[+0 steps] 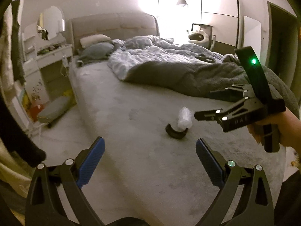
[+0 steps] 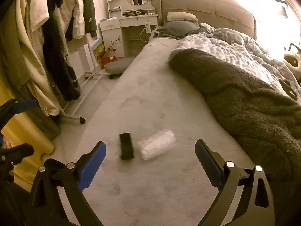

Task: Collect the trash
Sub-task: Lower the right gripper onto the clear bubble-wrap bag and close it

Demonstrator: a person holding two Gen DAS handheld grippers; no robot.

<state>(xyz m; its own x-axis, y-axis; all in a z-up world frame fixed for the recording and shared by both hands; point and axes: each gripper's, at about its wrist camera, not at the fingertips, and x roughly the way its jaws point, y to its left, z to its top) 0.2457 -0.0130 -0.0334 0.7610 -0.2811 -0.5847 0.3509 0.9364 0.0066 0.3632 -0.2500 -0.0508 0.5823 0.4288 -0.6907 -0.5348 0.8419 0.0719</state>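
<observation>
A crumpled piece of clear plastic wrap (image 2: 156, 144) lies on the grey bed sheet (image 2: 150, 188), and a short black curved strip (image 2: 127, 146) lies right beside it on its left. My right gripper (image 2: 150, 148) hovers just short of both, open, with nothing between its blue pads. In the left wrist view the same plastic wrap (image 1: 184, 120) and black strip (image 1: 176, 131) sit ahead of my open, empty left gripper (image 1: 150, 146). A hand holds the right gripper (image 1: 204, 104) close to the right of the wrap. The left gripper (image 2: 24, 127) shows at the left edge of the right wrist view.
A dark fuzzy blanket (image 2: 244, 98) and a patterned duvet (image 2: 225, 43) cover the bed's right half. Hanging clothes on a wheeled rack (image 2: 56, 47) stand left of the bed. A white dressing table (image 2: 129, 22) and a low grey stool (image 2: 118, 66) are beyond.
</observation>
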